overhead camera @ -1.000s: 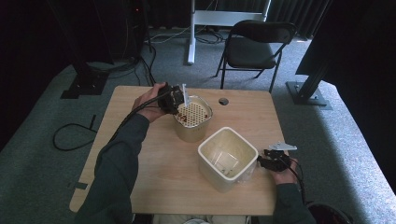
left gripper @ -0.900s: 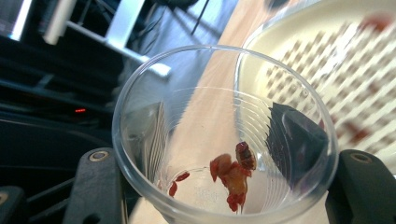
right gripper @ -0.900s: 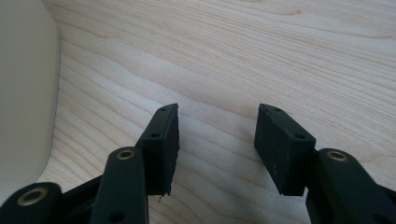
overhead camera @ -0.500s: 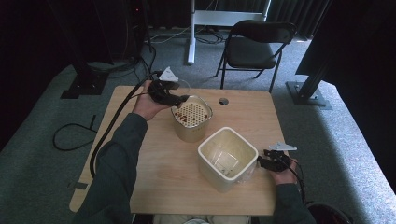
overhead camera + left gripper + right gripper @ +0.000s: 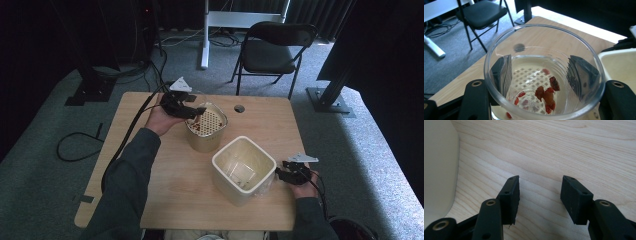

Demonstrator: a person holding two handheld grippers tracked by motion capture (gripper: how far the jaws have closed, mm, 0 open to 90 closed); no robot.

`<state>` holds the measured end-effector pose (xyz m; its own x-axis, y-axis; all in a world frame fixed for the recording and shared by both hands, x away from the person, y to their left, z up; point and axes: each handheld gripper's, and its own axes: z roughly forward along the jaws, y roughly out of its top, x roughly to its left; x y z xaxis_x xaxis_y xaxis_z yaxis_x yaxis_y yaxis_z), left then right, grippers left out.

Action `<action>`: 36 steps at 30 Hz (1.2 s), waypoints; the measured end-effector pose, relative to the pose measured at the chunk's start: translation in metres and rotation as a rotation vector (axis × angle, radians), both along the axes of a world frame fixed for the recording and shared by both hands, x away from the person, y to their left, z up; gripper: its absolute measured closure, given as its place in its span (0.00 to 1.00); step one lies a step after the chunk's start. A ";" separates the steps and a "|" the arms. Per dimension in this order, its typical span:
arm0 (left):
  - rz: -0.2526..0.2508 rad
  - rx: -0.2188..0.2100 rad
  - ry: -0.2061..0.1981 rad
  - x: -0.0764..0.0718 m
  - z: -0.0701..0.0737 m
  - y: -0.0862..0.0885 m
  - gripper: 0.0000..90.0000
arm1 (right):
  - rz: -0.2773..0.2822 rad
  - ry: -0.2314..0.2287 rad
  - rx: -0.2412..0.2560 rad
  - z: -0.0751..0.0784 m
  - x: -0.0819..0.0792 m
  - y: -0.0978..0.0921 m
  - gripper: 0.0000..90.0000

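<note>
A clear glass cup with a few red bits at its bottom sits between the jaws of my left gripper, which is shut on it. In the high view the left gripper holds the cup at the left rim of a round cream pot with a lattice strainer. A square cream bin stands in front of the pot. My right gripper rests open just right of that bin, low over the table, with nothing between its jaws. The bin's wall is at its left.
The wooden table has a small round hole near its far edge. A black folding chair and a white desk leg stand beyond it. Cables trail from the left gripper over the table's left side.
The left hand has shifted slightly left and back along the strainer pot's rim, turning the cup it holds. The right gripper has stayed put.
</note>
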<state>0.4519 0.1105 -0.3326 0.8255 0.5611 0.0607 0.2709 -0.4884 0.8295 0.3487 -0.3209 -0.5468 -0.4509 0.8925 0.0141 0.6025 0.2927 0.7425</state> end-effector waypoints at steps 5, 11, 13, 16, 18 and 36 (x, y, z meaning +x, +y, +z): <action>-0.043 -0.022 -0.003 -0.014 0.005 -0.015 0.42 | 0.000 -0.008 0.002 -0.001 -0.001 0.000 0.54; -0.090 -0.052 0.002 -0.028 0.005 -0.036 0.42 | 0.003 -0.014 0.007 -0.002 -0.001 -0.001 0.54; -0.104 -0.060 0.007 -0.032 0.004 -0.043 0.42 | 0.003 -0.016 0.009 -0.002 -0.001 -0.001 0.54; -0.119 -0.067 0.014 -0.036 0.002 -0.050 0.42 | 0.004 -0.018 0.009 -0.002 -0.001 -0.002 0.54; -0.139 -0.070 0.022 -0.041 -0.001 -0.061 0.42 | 0.004 -0.018 0.010 -0.002 -0.001 -0.002 0.54; -0.307 -0.070 0.075 -0.075 -0.023 -0.132 0.38 | 0.004 -0.017 0.009 -0.002 -0.001 -0.002 0.54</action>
<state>0.3769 -0.0217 -0.3553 0.9577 0.2854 -0.0361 0.1808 -0.4996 0.8472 0.3480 -0.3228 -0.5487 -0.4547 0.8905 0.0145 0.5887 0.2883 0.7552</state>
